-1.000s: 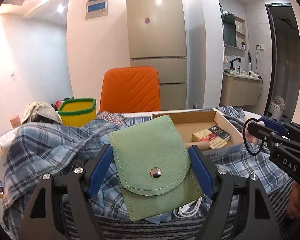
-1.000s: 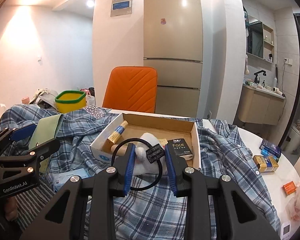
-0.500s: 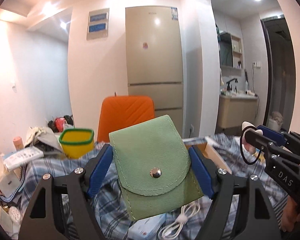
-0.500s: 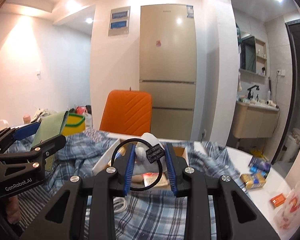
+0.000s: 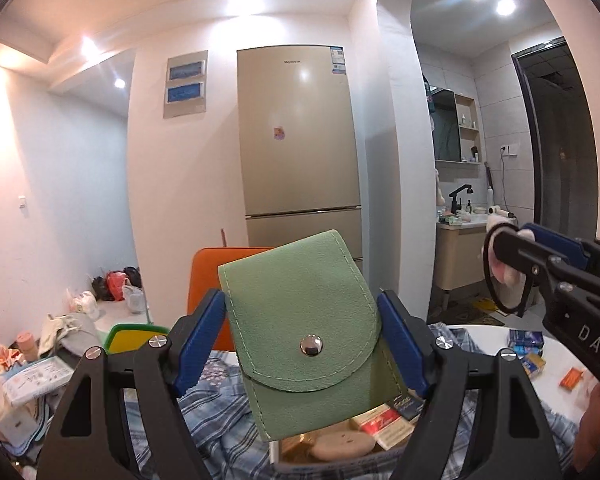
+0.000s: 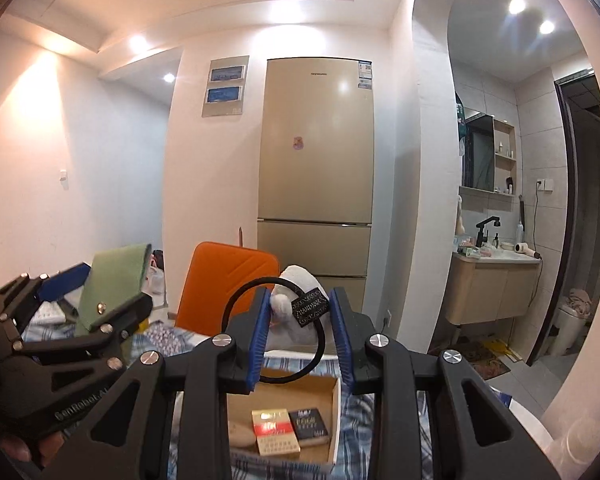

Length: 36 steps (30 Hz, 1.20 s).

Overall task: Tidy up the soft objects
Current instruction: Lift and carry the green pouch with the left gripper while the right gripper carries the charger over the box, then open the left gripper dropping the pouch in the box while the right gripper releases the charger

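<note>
The left gripper (image 5: 302,340) clamps a green pouch (image 5: 300,328) between wide-set fingers; the right gripper (image 6: 300,330), nearly closed, pinches a white plush hair tie (image 6: 296,308). Carrying step; next, probably slipping the tie into the pouch.

Pouch (image 5: 300,320): matt green suede-like cloth, shiny metal snap. Box (image 6: 336,396): plain cardboard. Fridge (image 6: 320,140): glossy. Toy (image 6: 296,280): white, possibly plush. Chair (image 6: 228,272): orange, smooth.

pouch (image 5: 304,336) left of hair tie (image 6: 284,332), both above box (image 6: 284,420); chair (image 6: 228,280) before fridge (image 6: 316,152).
</note>
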Motion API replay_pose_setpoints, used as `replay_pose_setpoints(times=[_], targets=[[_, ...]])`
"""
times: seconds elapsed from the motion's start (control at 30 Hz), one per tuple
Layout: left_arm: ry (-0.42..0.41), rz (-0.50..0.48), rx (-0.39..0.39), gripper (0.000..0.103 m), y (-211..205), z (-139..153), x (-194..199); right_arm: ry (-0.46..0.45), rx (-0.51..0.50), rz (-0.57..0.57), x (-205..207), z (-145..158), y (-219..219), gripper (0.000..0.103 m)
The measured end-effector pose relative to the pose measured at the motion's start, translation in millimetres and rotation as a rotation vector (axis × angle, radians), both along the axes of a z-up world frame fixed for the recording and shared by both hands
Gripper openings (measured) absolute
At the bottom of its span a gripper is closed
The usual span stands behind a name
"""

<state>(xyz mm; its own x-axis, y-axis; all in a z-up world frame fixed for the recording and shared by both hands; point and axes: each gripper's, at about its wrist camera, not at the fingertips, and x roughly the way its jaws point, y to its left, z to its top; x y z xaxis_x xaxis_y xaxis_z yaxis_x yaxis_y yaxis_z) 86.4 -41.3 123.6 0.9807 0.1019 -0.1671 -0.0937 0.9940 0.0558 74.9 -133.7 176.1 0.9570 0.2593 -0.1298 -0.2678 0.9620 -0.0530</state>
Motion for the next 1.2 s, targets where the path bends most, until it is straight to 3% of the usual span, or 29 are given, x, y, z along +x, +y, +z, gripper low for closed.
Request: replay_pose_setpoints(times=[0.23, 0.43, 0.63, 0.87, 1.2], targets=[[0.026, -0.006, -0.006, 0.076, -4.7, 17.0, 30.9, -0.033, 0.017, -0.025, 24.1, 21.9, 4.1, 0.032], [0.081, -0.005, -0.029, 0.076, -4.7, 5.3, 54.9, 0.038, 0.035, -0.034, 59.5, 6.4, 0.9, 0.032], [0.197, 0.003, -0.030, 0.076, -2.2, -27.2, 91.1, 0.191, 0.027, -0.046, 113.5, -36.9, 0.7, 0.032], [0.385, 0.028, -0.009, 0.076, 1.6, -83.5, 136.0, 0.355, -0.005, -0.028, 166.4, -101.3, 7.3, 0.032], [0.460, 0.048, -0.004, 0.076, 5.7, -117.5, 153.8, 0.502, -0.044, -0.020, 199.7, -155.7, 13.2, 0.032]])
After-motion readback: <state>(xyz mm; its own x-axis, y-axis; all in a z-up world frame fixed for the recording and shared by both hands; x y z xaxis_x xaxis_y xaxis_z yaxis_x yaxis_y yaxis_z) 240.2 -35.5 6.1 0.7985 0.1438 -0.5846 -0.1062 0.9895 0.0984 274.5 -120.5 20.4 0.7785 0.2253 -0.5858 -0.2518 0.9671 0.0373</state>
